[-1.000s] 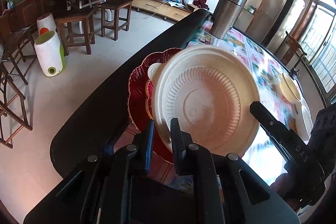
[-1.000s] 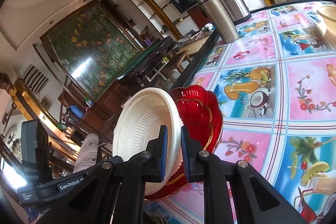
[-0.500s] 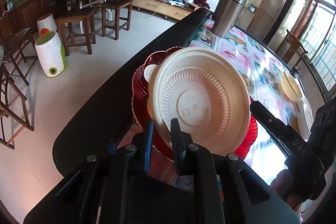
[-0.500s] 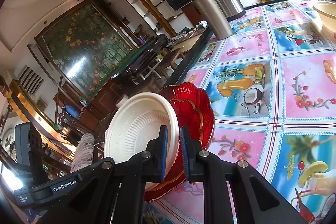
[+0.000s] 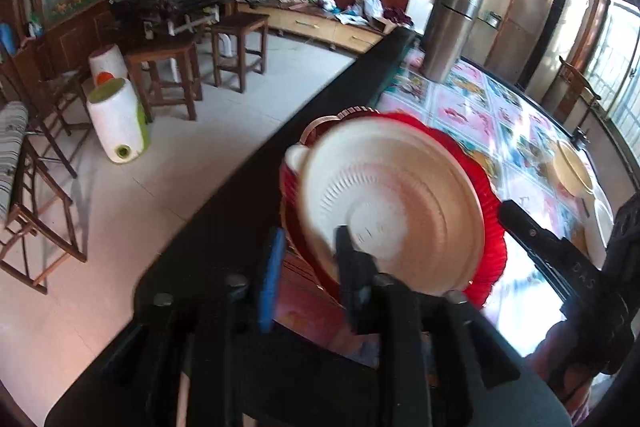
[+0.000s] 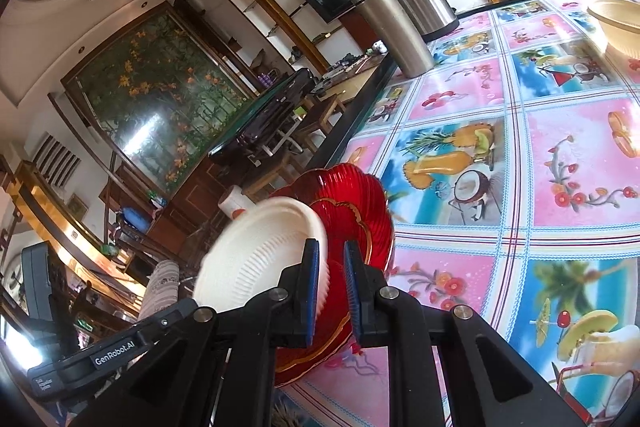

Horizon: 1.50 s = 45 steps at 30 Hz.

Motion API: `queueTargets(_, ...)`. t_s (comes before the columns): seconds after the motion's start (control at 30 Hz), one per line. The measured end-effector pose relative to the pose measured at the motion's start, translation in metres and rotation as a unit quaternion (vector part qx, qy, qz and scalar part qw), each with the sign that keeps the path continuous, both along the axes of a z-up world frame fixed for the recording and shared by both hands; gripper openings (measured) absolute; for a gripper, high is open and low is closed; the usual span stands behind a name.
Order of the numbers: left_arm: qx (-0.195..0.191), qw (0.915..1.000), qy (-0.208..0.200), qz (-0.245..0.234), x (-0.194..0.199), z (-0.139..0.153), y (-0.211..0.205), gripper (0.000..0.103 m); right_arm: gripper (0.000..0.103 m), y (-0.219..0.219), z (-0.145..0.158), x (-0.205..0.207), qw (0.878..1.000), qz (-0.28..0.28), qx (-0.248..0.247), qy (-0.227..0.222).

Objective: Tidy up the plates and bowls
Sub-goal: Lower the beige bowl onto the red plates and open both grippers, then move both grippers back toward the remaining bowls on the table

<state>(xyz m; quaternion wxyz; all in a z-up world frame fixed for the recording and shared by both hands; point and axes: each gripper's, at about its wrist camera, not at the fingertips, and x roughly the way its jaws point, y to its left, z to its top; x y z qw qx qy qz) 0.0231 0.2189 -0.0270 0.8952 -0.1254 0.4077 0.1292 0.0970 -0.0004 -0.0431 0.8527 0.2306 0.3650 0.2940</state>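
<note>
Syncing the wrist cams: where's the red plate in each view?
Left wrist: red plate sits centre-right, mostly hidden behind the cream paper plate.
Right wrist: red plate is at centre, tilted, beside the cream paper plate, above the right hand-held gripper.
Shared landmark: steel thermos on the table.

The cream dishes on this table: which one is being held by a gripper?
The cream plate over the red plate, pinched by the right gripper. The cream bowl sits untouched far across the table.
</note>
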Motion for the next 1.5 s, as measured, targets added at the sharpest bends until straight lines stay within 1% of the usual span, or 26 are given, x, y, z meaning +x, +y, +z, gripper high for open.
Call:
queueTargets(0.03,0.012,0.9999,-0.006,0.009,-0.002,0.003,0.001,0.041,0.019,-0.002,0.000,0.001,1.000,-0.002,0.002,0.001)
queueTargets(0.07,0.026,0.9994,-0.014,0.016,-0.005,0.007,0.001,0.048,0.022,-0.004,0.000,0.002,1.000,-0.004,0.008,0.004)
queueTargets(0.1,0.040,0.9987,-0.021,0.024,-0.007,0.011,0.001,0.055,0.028,-0.008,0.000,0.003,1.000,-0.004,0.019,0.008)
queueTargets(0.13,0.051,0.9979,-0.026,0.030,-0.009,0.014,0.003,0.058,0.032,-0.011,-0.001,0.004,1.000,-0.006,0.027,0.011)
queueTargets(0.17,0.064,0.9967,-0.035,0.036,-0.012,0.018,0.003,0.062,0.033,-0.015,-0.002,0.006,0.999,-0.011,0.039,0.016)
queueTargets(0.33,0.104,0.9900,-0.080,0.051,-0.027,0.038,0.000,0.064,0.034,-0.036,-0.004,0.016,0.997,-0.033,0.069,0.028)
queueTargets(0.37,0.109,0.9886,-0.090,0.050,-0.031,0.042,-0.002,0.068,0.035,-0.041,-0.004,0.018,0.996,-0.040,0.072,0.028)
queueTargets(0.4,0.115,0.9872,-0.099,0.048,-0.034,0.044,-0.006,0.074,0.035,-0.046,-0.004,0.019,0.996,-0.047,0.074,0.028)
queueTargets(0.47,0.127,0.9841,-0.118,0.037,-0.039,0.051,-0.015,0.078,0.036,-0.058,-0.004,0.023,0.994,-0.065,0.077,0.028)
queueTargets(0.6,0.147,0.9810,-0.127,0.003,-0.038,0.055,-0.033,0.078,0.037,-0.079,-0.005,0.031,0.992,-0.092,0.083,0.033)
queueTargets(0.73,0.156,0.9796,-0.125,-0.015,-0.039,0.056,-0.042,0.078,0.038,-0.097,-0.009,0.038,0.988,-0.115,0.087,0.046)
queueTargets(0.87,0.157,0.9800,-0.120,-0.021,-0.038,0.057,-0.044,0.078,0.038,-0.114,-0.013,0.043,0.985,-0.135,0.088,0.055)
queueTargets(1.03,0.157,0.9808,-0.114,-0.021,-0.039,0.056,-0.046,0.078,0.038,-0.125,-0.016,0.044,0.983,-0.152,0.083,0.057)
queueTargets(1.5,0.157,0.9811,-0.108,-0.036,-0.041,0.055,-0.057,0.078,0.038,-0.136,-0.023,0.047,0.981,-0.166,0.079,0.066)
